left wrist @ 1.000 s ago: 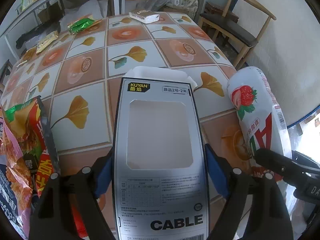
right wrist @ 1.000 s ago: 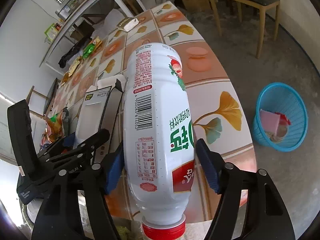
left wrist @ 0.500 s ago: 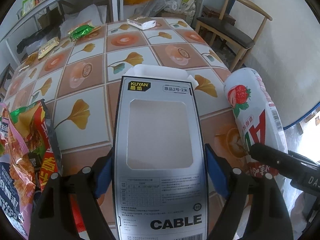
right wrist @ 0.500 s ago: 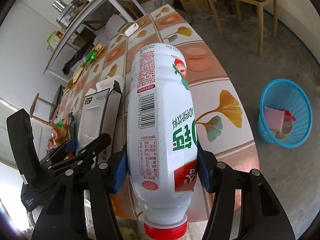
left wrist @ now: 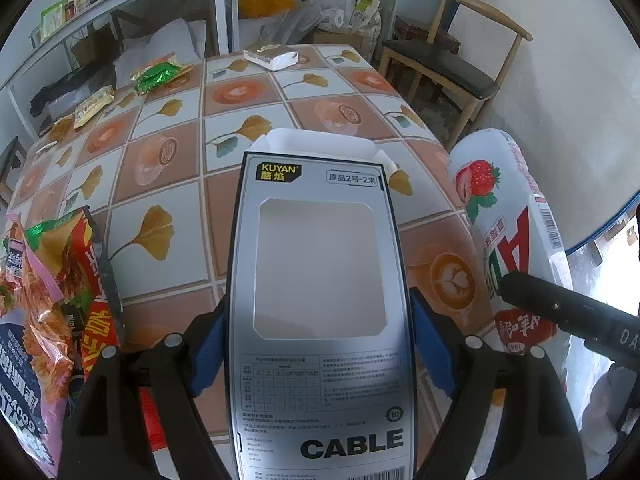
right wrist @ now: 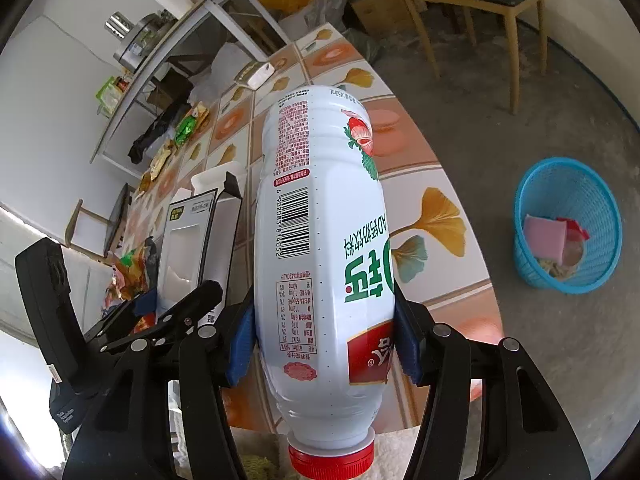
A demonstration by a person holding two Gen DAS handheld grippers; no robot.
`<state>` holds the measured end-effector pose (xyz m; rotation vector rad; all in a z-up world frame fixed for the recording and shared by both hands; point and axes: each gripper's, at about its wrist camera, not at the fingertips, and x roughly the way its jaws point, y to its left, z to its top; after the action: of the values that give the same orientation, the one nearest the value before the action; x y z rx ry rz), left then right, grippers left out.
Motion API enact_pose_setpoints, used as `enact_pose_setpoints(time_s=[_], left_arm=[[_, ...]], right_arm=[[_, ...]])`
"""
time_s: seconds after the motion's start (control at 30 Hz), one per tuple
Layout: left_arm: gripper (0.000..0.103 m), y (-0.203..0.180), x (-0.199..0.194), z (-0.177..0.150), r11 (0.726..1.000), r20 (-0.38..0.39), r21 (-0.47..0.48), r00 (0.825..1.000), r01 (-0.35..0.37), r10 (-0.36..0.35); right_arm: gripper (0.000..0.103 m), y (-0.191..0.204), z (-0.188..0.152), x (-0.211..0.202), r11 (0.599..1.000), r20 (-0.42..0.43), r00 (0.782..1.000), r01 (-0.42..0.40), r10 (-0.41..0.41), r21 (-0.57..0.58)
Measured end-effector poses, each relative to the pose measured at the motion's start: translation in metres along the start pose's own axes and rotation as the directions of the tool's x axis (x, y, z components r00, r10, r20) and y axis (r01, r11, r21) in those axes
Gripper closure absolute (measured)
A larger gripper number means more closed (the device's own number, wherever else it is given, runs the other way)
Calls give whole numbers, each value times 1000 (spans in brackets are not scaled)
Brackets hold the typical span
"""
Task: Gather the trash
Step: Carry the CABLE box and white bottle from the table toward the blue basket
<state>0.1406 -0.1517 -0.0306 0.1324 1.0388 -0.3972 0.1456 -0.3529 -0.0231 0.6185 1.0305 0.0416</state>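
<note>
The cable box (left wrist: 320, 300) reads "KUYAN" in yellow at its 11 o'clock corner, "2号-2米" in a framed label at 1 o'clock, and "CABLE" in bold black at 5 o'clock, beside a circled "10"; its table of small print is too fine to read. The strawberry drink bottle (right wrist: 324, 240) carries a barcode numbered "6 902083 814052", "450mL" near its base, a nutrition table too small to make out, and large green characters printed upside down. The snack bag (left wrist: 36, 340) at 8 o'clock shows Chinese lettering, not legible.
</note>
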Motion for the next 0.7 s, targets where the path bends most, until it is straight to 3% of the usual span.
enact_pose_setpoints(time_s=[0.7], left_arm=[[24,-37,-17,3,997,40,71,999,5,-8]], right_arm=[[48,-35,-7,-29,996,73,997,-37,31,85]])
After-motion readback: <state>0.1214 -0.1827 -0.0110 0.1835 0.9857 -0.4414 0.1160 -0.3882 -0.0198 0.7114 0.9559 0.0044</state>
